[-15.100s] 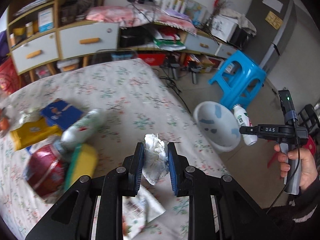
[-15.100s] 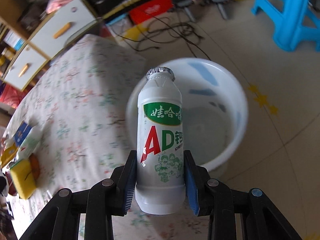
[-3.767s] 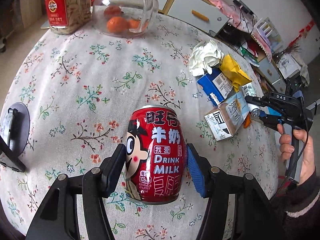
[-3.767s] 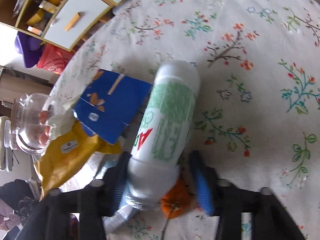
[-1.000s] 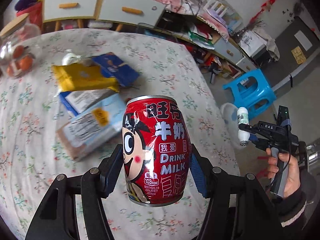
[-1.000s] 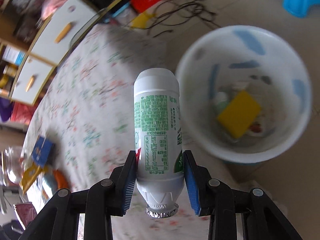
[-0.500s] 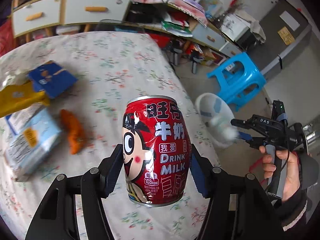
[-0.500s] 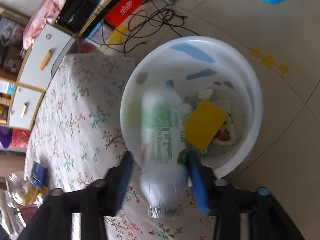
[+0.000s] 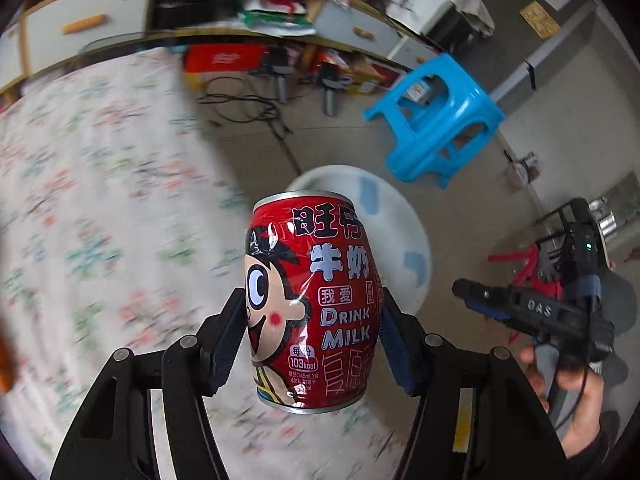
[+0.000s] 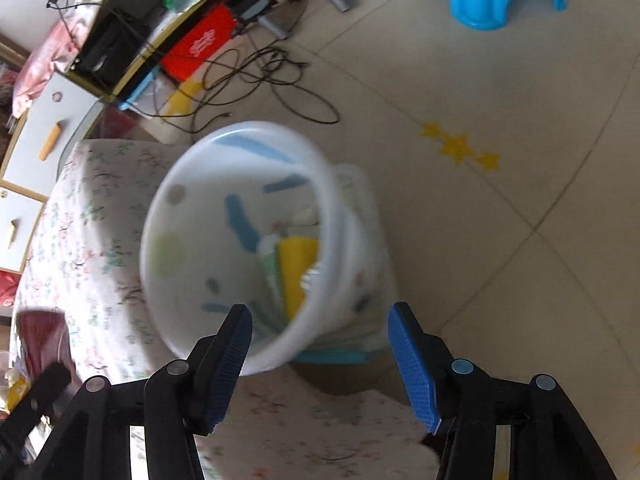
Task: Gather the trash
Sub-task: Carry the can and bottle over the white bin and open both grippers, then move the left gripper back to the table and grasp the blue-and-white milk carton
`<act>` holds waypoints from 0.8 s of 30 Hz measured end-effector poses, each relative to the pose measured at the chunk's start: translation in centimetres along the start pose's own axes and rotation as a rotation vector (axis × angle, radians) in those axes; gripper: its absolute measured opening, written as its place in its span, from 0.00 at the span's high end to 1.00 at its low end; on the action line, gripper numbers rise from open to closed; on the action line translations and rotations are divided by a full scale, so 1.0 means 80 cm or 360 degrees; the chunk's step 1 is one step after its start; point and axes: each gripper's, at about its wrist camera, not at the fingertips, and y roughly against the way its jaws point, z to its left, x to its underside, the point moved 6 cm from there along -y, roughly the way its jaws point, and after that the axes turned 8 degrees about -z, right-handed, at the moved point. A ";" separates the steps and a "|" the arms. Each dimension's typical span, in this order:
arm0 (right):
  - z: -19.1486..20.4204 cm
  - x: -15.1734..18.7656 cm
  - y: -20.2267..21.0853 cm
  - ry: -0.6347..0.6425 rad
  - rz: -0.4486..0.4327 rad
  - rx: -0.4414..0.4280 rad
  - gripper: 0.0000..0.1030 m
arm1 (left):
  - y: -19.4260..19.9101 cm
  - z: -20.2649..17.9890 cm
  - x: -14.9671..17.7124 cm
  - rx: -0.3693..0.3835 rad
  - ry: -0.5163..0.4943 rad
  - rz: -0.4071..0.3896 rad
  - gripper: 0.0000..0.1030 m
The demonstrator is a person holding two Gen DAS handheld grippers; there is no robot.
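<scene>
My left gripper (image 9: pixel 314 336) is shut on a red milk drink can (image 9: pixel 312 300), held upright in the air above the table edge. Behind the can stands the white trash bin (image 9: pixel 404 216) on the floor. My right gripper (image 10: pixel 320 344) is open and empty just above the bin (image 10: pixel 192 304). Inside the bin lie a yellow packet (image 10: pixel 298 268) and the white-and-green bottle (image 10: pixel 268 256). The right gripper also shows at the right of the left wrist view (image 9: pixel 460 290).
The floral-cloth table (image 9: pixel 100 208) lies to the left of the bin. A blue plastic stool (image 9: pixel 436 120) stands on the tiled floor beyond it. Cables (image 10: pixel 256 76) and cluttered shelves (image 9: pixel 256 12) lie further back.
My right gripper has opened and the bottle has dropped into the bin. My left gripper has carried the can further right, towards the bin.
</scene>
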 end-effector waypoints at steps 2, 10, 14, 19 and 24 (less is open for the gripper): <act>-0.014 -0.005 0.006 -0.0004 -0.0028 0.0019 0.39 | -0.018 -0.016 -0.004 0.0013 -0.0032 -0.0001 0.36; -0.023 -0.007 0.004 -0.0009 -0.0011 -0.0009 0.35 | -0.064 -0.037 -0.018 0.0007 -0.0086 -0.0044 0.36; -0.015 -0.007 0.010 0.0024 -0.0028 -0.0029 0.34 | -0.059 -0.028 -0.026 -0.0127 -0.0105 -0.0076 0.15; -0.004 -0.008 0.016 0.0046 -0.0057 -0.0053 0.31 | -0.022 -0.013 -0.026 -0.0213 -0.0164 -0.0136 0.12; 0.011 -0.009 0.022 0.0062 -0.0077 -0.0074 0.31 | 0.027 0.018 -0.018 -0.0256 -0.0164 -0.0179 0.11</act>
